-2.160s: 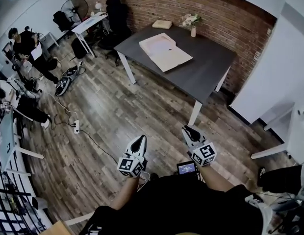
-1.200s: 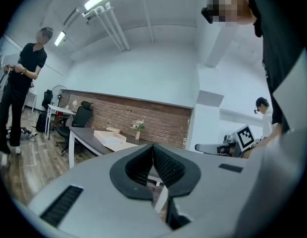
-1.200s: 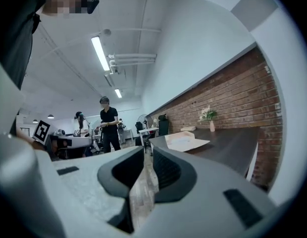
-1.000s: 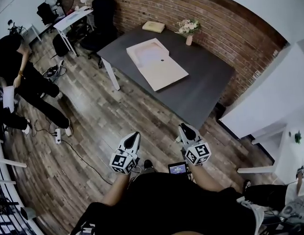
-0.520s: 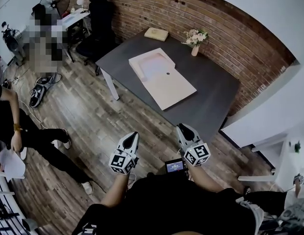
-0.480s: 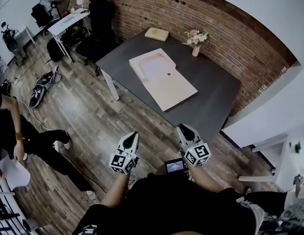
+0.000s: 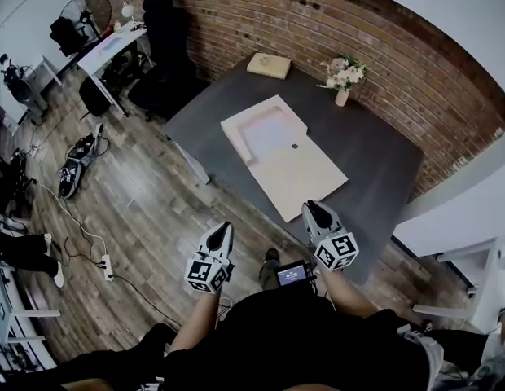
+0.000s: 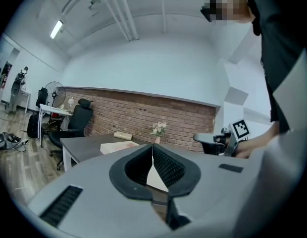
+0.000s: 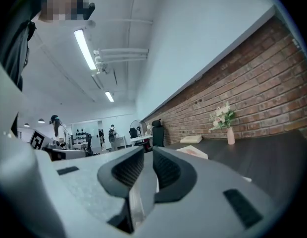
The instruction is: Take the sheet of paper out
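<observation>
The dark table point(image 7: 375, 161) fills mid-frame and carries an open beige flat box point(image 7: 281, 157). The paper probably lies in the box's upper-left tray. It should be light and floppy, best pinched at a free corner. Below, the left gripper point(image 7: 222, 231) and right gripper point(image 7: 316, 210) hover, fingers together and empty.

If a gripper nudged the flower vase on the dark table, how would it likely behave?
The vase looks narrow, with flowers spreading wider than its body, so it would probably tip rather than slide. It stands alone on the smooth table, with nothing beside it to catch it. Material unclear at this size; possibly breakable.
</observation>
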Demonstrator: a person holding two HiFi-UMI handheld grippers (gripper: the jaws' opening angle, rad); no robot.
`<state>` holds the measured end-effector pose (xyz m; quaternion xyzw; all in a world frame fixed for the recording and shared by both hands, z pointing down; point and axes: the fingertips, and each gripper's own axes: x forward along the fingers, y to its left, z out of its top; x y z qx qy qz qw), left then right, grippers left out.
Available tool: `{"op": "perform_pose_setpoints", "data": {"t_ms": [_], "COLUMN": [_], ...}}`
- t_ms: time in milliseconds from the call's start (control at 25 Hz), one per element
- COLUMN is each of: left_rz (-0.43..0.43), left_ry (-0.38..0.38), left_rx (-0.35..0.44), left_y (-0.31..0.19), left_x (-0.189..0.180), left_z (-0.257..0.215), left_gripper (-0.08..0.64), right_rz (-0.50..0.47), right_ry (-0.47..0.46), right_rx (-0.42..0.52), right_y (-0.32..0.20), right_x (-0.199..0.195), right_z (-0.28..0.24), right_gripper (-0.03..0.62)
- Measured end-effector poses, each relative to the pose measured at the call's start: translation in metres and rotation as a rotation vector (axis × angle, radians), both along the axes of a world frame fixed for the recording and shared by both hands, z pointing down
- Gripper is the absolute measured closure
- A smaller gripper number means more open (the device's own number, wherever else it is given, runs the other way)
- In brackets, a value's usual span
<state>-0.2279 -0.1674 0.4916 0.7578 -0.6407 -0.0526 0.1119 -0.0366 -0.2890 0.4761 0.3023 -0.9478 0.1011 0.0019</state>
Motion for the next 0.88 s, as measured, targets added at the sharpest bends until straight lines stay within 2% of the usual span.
{"op": "perform_pose_setpoints", "data": {"t_ms": [280,440,680,880], "left_rz": [0.04,0.092,0.183,0.313], "left_ry": [-0.042,-0.083,-0.184,-0.252], "left_rx": [-0.055,-0.065,-0.069,-0.199], "left_y": [-0.103,-0.153,-0.225,-0.277], "left_x": [-0.036,-0.033,-0.028,-0.029], "left_z": [0.003,0.001,-0.002,0.023], "left_gripper": [0.561,0.549,0.515,0.503], "right_rz": [0.017,0.035,0.065,0.108], "right_ry": [-0.027,-0.018,-0.015,0.017], "right_rx": [0.024,0.021,0.004,-0.011], "right_y": [-0.109,-0.148,-0.187,-0.198], "right_x": [-0.031,-0.028,-0.024,-0.027], "right_z": [-0.013,-0.005,0.007,0.02], "right_gripper": [0.532,0.532,0.532,0.532]}}
